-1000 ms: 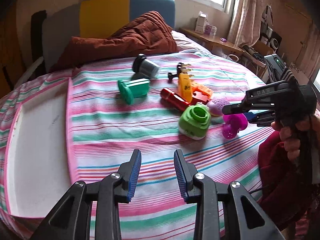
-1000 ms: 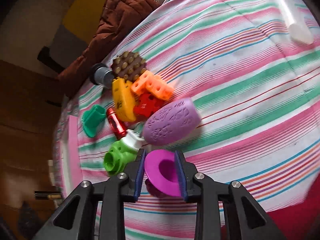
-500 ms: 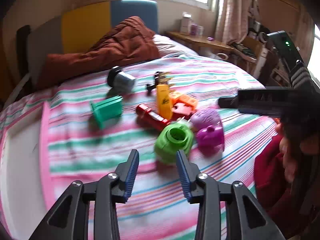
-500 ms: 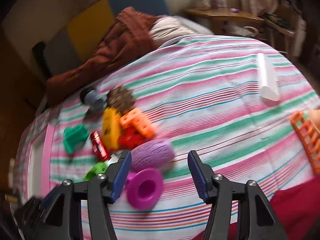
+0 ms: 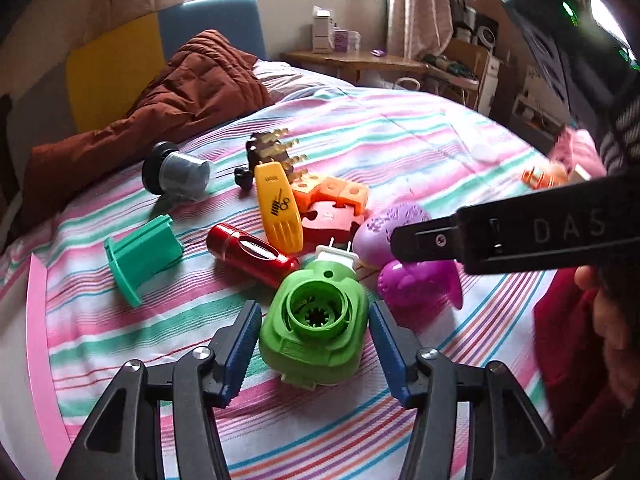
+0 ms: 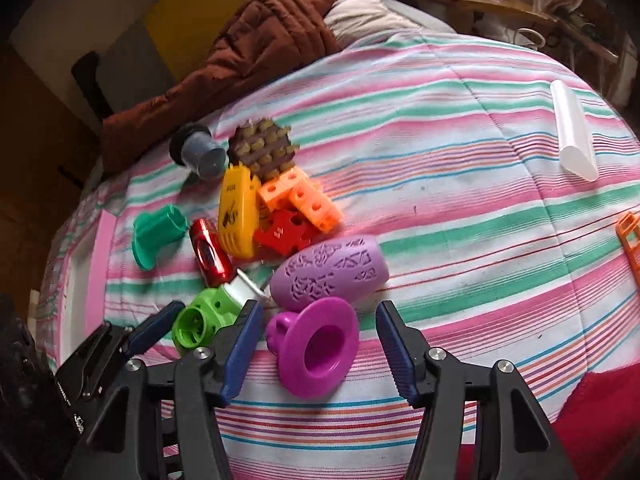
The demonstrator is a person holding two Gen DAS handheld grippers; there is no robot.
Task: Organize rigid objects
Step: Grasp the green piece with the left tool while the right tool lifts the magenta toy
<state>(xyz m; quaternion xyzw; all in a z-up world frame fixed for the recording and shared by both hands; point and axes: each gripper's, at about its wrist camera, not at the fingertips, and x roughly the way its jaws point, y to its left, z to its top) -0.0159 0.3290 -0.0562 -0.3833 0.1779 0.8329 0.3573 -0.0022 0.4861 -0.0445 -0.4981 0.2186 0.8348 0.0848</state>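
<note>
Green plastic fills the gap between the left gripper (image 5: 315, 346) jaws: the green housing (image 5: 314, 322), a squat piece with a round ribbed socket on top and a white two-pronged plug end, lies on the striped bedspread (image 5: 400, 140) at the near edge of the pile. The jaws have just been opening and now stand wide, one blue pad on either side of the housing with a sliver of cloth showing at each flank, so nothing is gripped yet; the spread looks matched to the housing's broad body, probably ahead of a closing pinch. Just beside it lies the magenta funnel-shaped piece (image 6: 316, 346) on its side, loose on the cloth between the right gripper (image 6: 320, 354) jaws, which stand parted and clear of it on both sides. The lilac patterned egg-shaped piece (image 6: 330, 272) touches the funnel's far rim. Behind these the rest cluster together: a red flashlight (image 5: 252, 254), a yellow comb-like piece (image 5: 278, 208), an orange holed block (image 5: 332, 192), a flat red piece (image 5: 330, 218), a teal flanged piece (image 5: 140, 258) and a grey cup with a black base (image 5: 176, 174). A white tube (image 6: 572, 132) lies well apart, and a brown quilt (image 5: 160, 104) is bunched at the head of the bed.
</note>
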